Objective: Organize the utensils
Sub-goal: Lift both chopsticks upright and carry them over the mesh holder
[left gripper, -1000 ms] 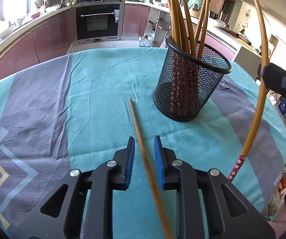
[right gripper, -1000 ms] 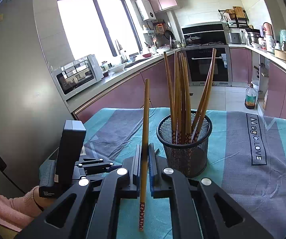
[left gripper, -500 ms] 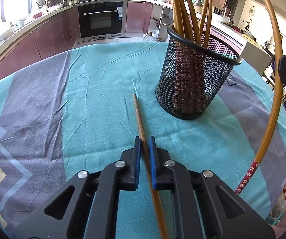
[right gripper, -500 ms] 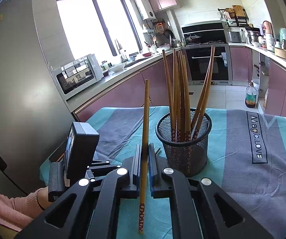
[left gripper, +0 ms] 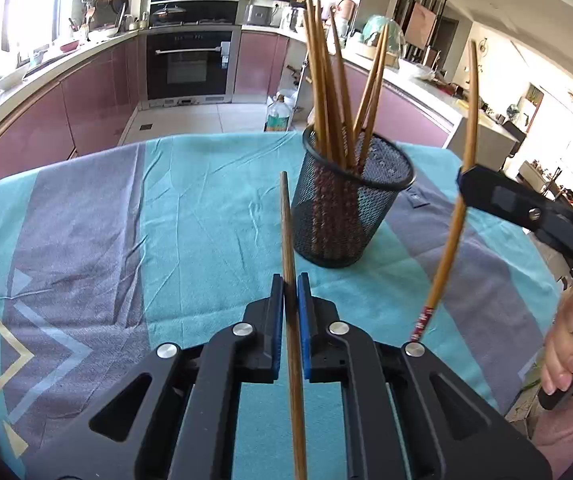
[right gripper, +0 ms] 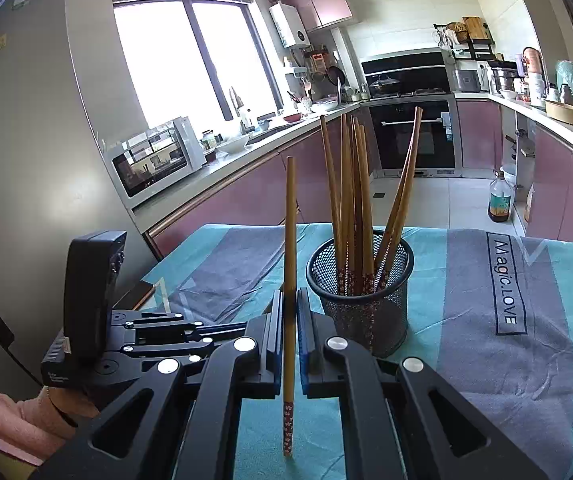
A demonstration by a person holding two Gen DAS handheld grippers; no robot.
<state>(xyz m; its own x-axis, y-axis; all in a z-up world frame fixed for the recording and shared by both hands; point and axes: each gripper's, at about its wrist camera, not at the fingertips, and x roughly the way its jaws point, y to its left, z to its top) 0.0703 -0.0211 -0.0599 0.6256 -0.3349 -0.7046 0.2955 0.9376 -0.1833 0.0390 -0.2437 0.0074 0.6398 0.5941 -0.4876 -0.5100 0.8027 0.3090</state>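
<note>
Clamped now by the left gripper (left gripper: pixel 290 304): a chopstick (left gripper: pixel 288 248) that lay loose on the tabletop (left gripper: pixel 190 216) between open jaws a second ago, its far end since lifted clear of the cloth. Pinched upright in the right gripper (right gripper: pixel 290 312): a second chopstick (right gripper: pixel 289 240), unchanged. Just beyond both sets of jaws, the mesh holder (left gripper: pixel 350 208) with the other chopsticks; probably only the drop-in left.

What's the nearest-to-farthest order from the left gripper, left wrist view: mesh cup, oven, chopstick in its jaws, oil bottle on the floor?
From the left gripper:
1. Chopstick, clamped between its jaws.
2. Mesh cup, just ahead, slightly right, on the tablecloth.
3. Oil bottle, on the floor past the table's far edge.
4. Oven, at the back wall.
</note>
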